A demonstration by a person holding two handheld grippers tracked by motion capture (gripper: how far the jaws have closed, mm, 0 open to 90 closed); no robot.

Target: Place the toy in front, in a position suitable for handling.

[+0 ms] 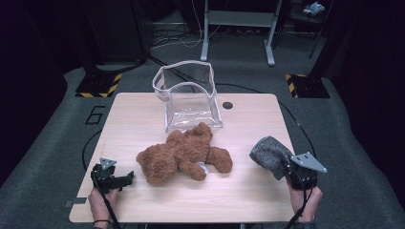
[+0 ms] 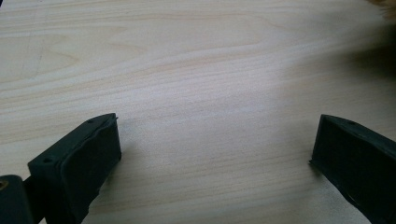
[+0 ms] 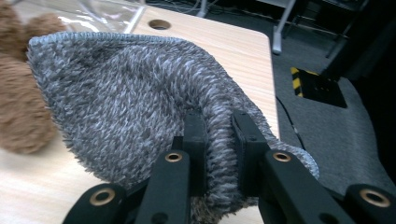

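Two jaws of the right gripper point(image 3: 219, 135) pinch the ribbed rim of a grey knit hat point(image 3: 121, 98), held above the table's point(image 1: 248, 191) right side near the teddy bear point(image 1: 184, 155). It looks soft, light and floppy, so the rim is probably the surest hold. The left gripper point(image 2: 215, 154) gapes wide, empty, over bare wood.

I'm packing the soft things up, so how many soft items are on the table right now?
2. A brown teddy bear lies mid-table in front of the clear bag; a grey knit hat is held in the right gripper near the right edge. None seems hidden.
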